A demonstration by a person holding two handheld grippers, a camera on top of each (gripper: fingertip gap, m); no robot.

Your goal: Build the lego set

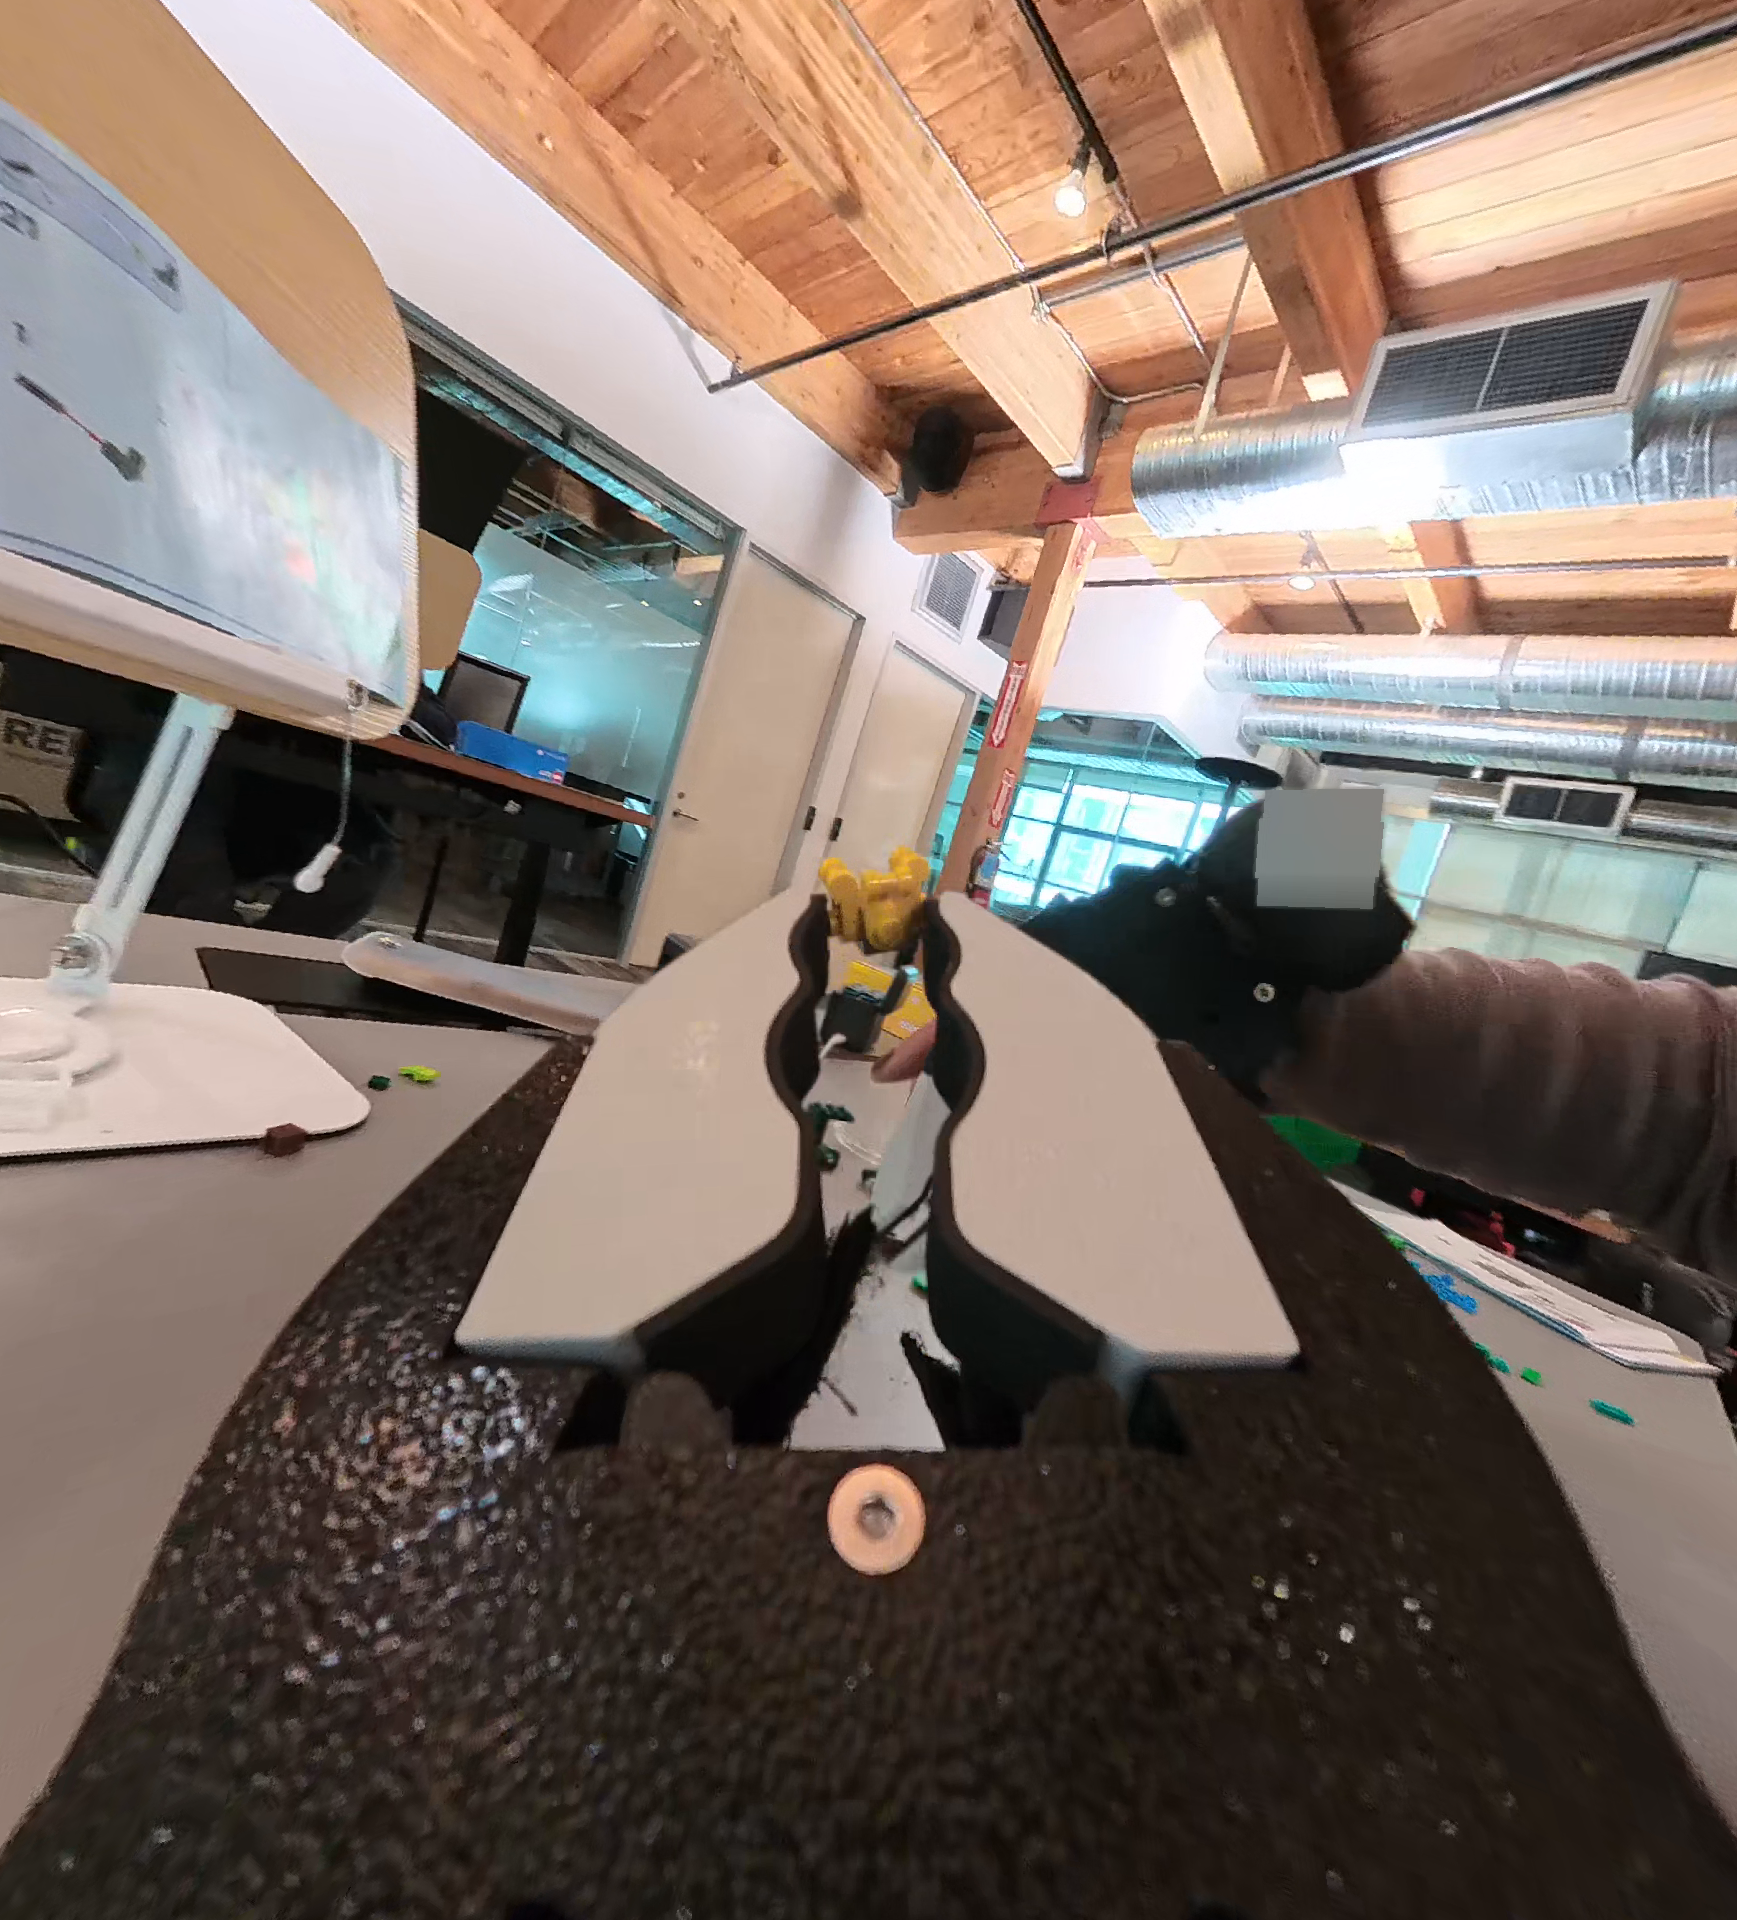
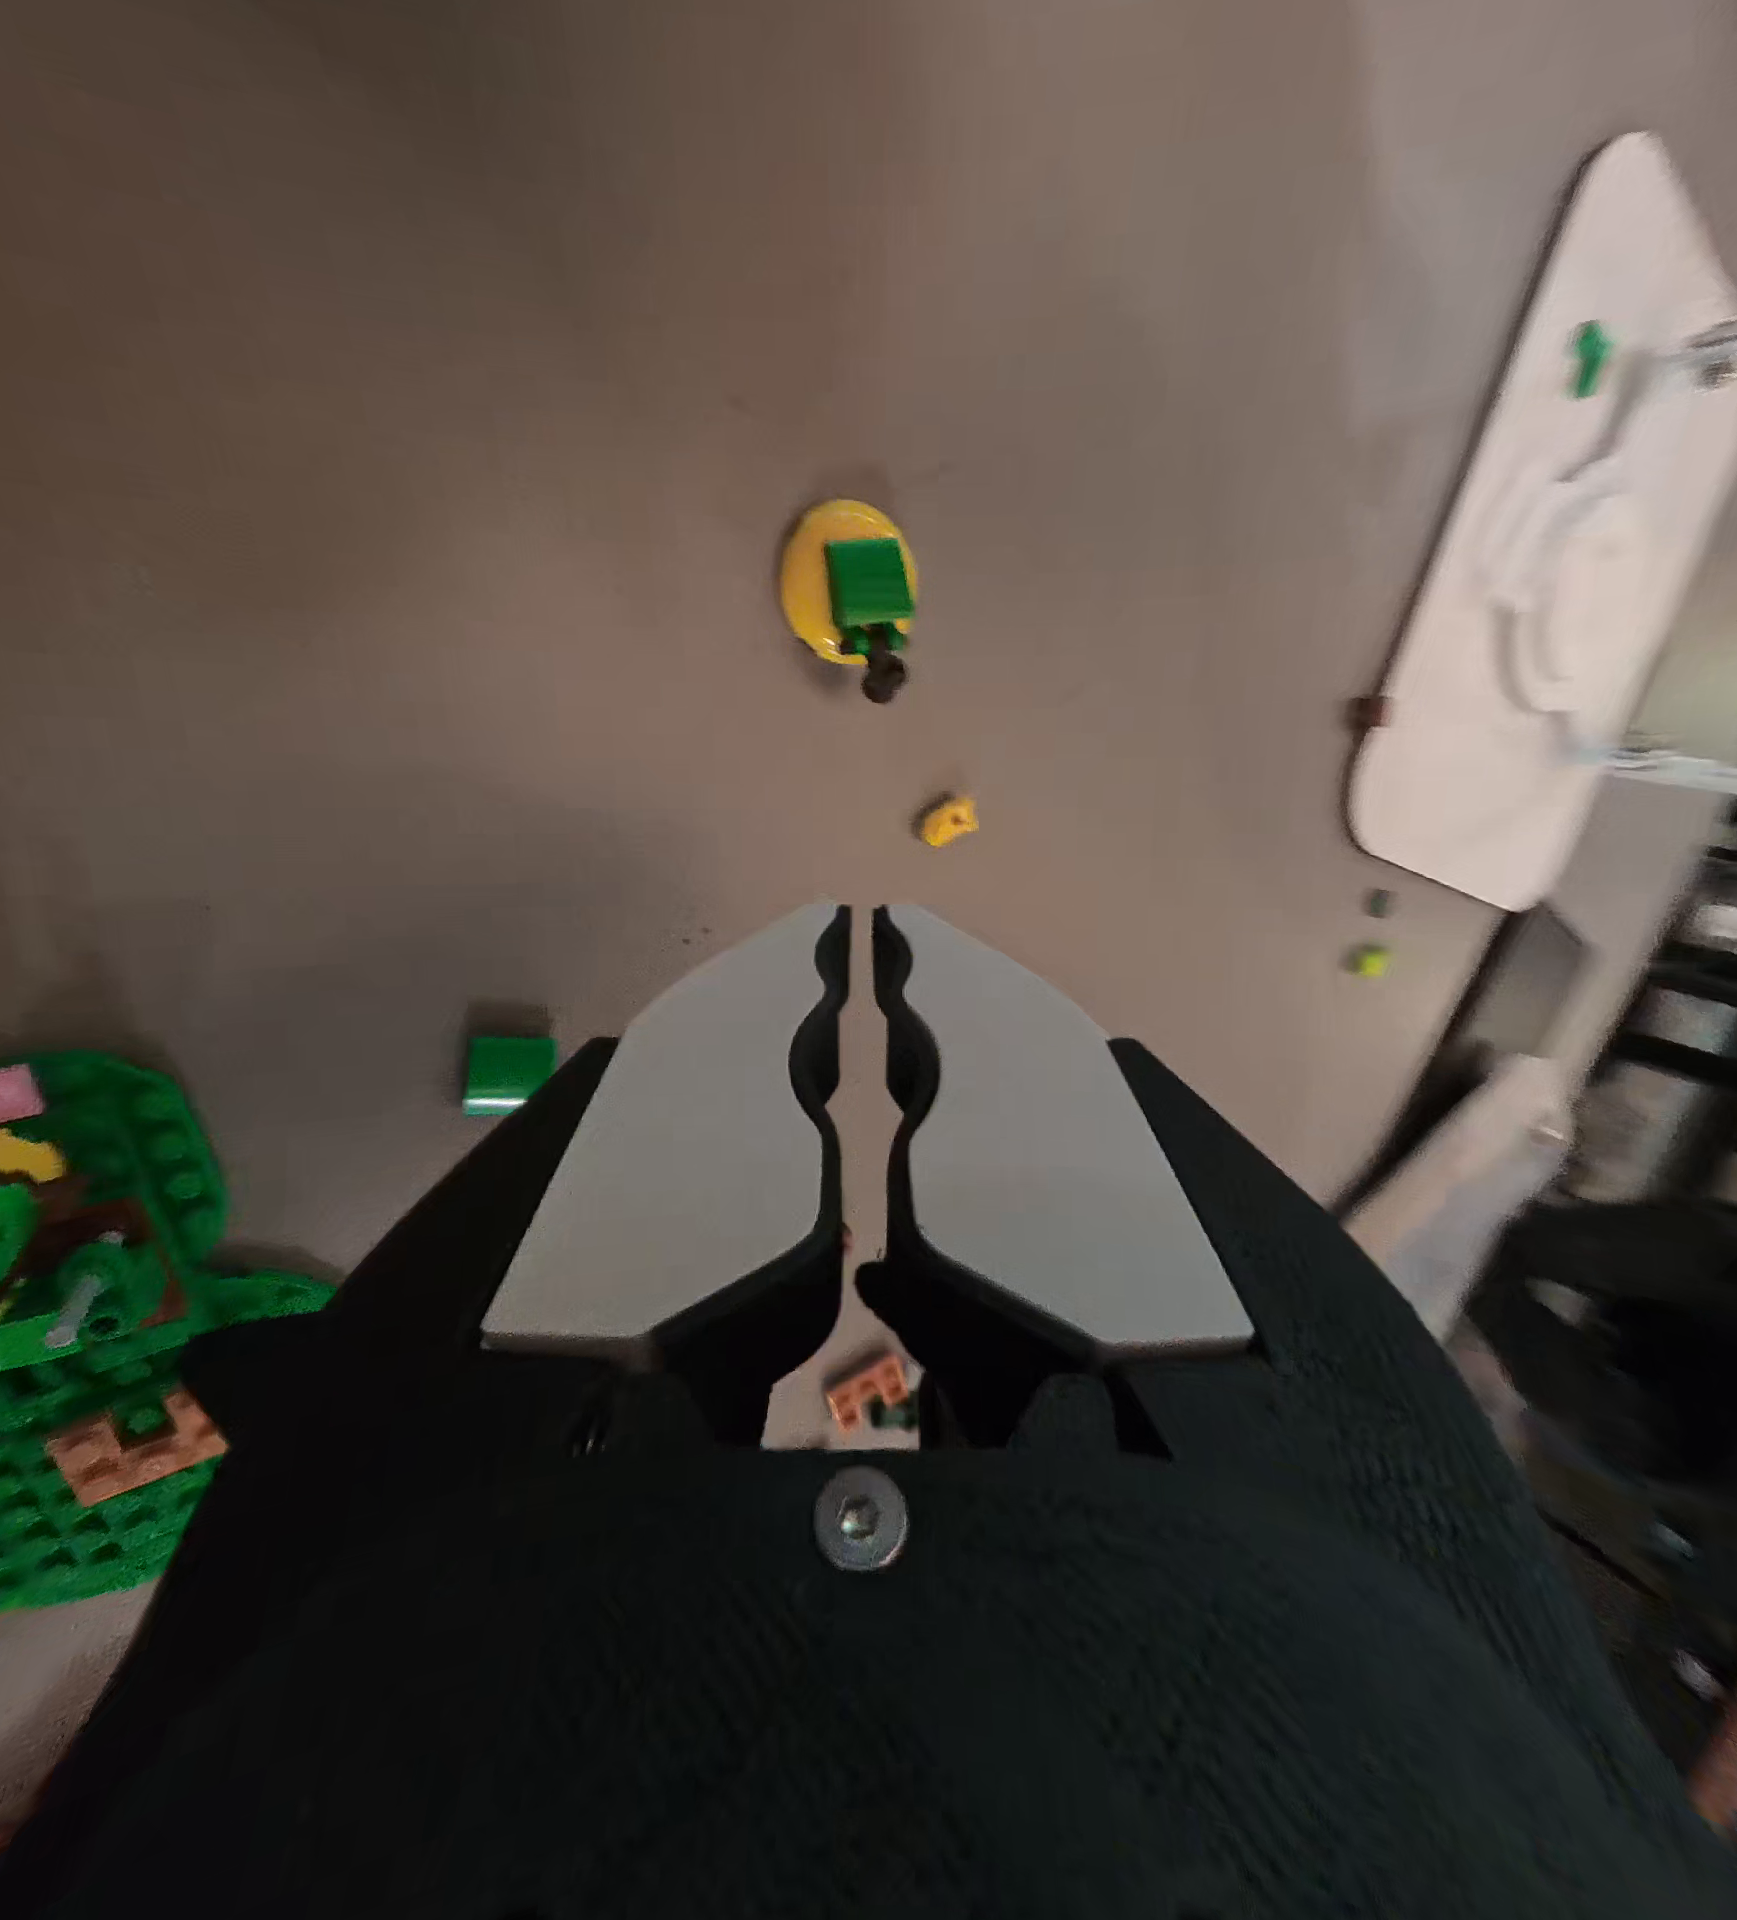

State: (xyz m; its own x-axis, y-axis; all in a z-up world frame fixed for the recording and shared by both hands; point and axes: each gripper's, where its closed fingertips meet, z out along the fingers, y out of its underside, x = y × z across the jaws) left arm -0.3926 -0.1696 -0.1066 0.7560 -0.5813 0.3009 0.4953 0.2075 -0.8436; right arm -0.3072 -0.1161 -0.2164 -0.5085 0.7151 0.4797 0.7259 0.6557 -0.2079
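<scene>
left gripper (image 1: 876, 914) pinches yellow piece (image 1: 874, 894) (aloft); right gripper (image 2: 861, 910) nearly closed, empty, above table (image 2: 428, 520).

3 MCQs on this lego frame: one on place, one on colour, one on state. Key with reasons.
1. Where is the green baseplate build in the right wrist view?
A lower left
B top centre
C on the white tray

2. What colour is the piece in the left tongs?
A red
B yellow
C blue

3. What state are the right tongs in?
A gripping a brick
B wide open
C nearly closed, empty

Key: A, it lies at the lower-left edge; B, a yellow piece sits between the tips; C, only a narrow empty gap shows.
</scene>
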